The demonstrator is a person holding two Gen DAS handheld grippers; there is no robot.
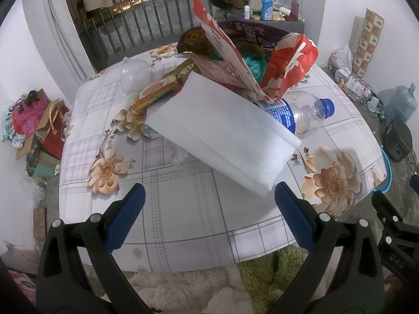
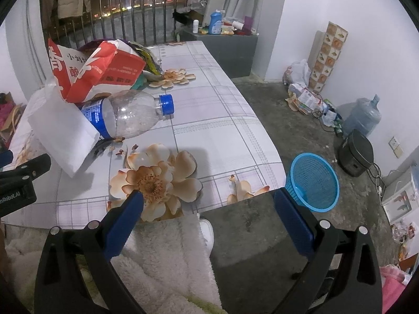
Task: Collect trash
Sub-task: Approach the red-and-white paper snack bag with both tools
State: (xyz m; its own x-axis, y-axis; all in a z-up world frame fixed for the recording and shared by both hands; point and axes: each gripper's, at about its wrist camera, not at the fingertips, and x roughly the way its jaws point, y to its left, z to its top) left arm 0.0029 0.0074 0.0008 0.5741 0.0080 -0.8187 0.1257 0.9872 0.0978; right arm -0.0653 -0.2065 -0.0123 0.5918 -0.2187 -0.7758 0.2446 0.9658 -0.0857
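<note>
A heap of trash lies on the flowered table [image 1: 183, 209]: a flat white paper bag [image 1: 222, 133] [image 2: 62, 133], an empty clear plastic bottle [image 1: 306, 115] [image 2: 131, 115] with a blue cap on its side, a crumpled red and white paper bag [image 1: 288, 62] [image 2: 99, 70], a yellow snack wrapper [image 1: 162, 89] and a clear plastic lid [image 1: 134, 73]. My left gripper [image 1: 209, 196] is open just short of the white bag's near corner. My right gripper [image 2: 209, 201] hangs open over the table's near right edge, holding nothing. A blue mesh basket [image 2: 313, 181] stands on the floor to its right.
A railing [image 1: 146, 21] and a hanging coat are behind the table. A grey cabinet [image 2: 225, 44] with bottles stands at the back. On the floor to the right are a water jug [image 2: 362, 117], a black appliance [image 2: 356, 154] and bags. Fluffy fabric [image 2: 162, 256] lies below the grippers.
</note>
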